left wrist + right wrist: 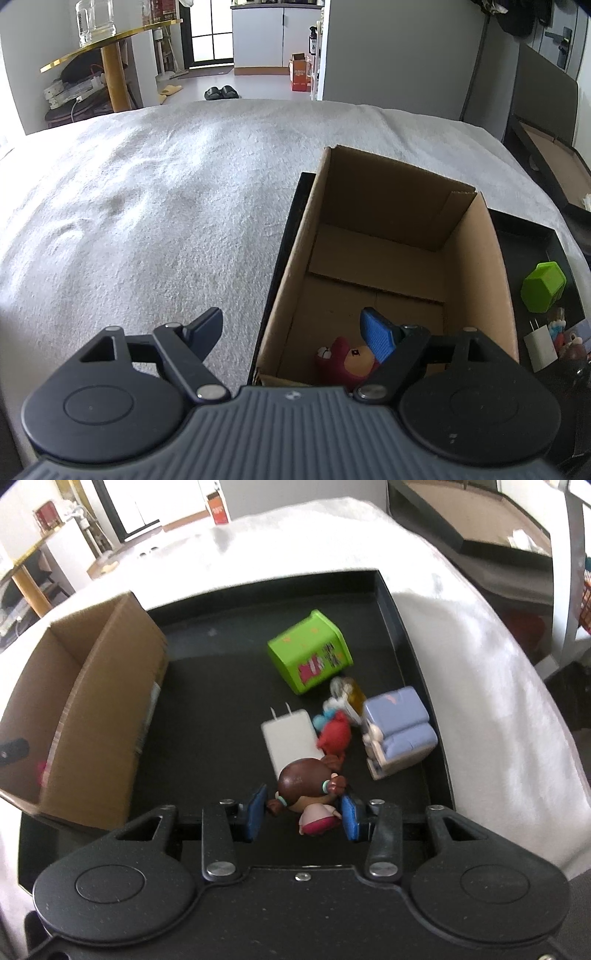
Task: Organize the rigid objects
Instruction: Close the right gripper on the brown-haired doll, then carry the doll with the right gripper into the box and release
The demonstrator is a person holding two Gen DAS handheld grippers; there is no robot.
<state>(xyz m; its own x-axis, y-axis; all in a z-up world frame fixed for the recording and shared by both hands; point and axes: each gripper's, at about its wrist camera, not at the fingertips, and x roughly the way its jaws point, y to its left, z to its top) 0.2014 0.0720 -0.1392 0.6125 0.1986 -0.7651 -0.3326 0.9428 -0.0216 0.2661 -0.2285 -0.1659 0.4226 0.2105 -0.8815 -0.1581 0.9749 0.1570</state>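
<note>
Doll (308,797) sits between the right gripper's (304,812) blue pads (256,812), over the near edge of the black tray (406,627). Jaws closed in around it; the right pad looks to touch its side, the left pad is at its pigtail, so it reads as gripped. Right gripper is pitched steeply down, pointing into the tray.

Relative to the doll: white charger (290,738) just beyond it, touching or nearly so. Red figure (334,736) beside the charger, on the right. Lilac toy (397,731) further right, near the tray's right wall. Green box (310,651) beyond, tipped on its side, mid-tray. Small yellowish item (349,696) between green box and lilac toy, too blurred to identify.

Cardboard box (92,709) stands at the tray's left side, well left of the doll.

Left gripper (295,328) is angled down at the box's near left corner, jaws wide apart, nothing between them: one finger outside over the white blanket (147,203), the other inside the box. A red-orange toy (345,360) lies in the box's near end, just by that inner finger.
</note>
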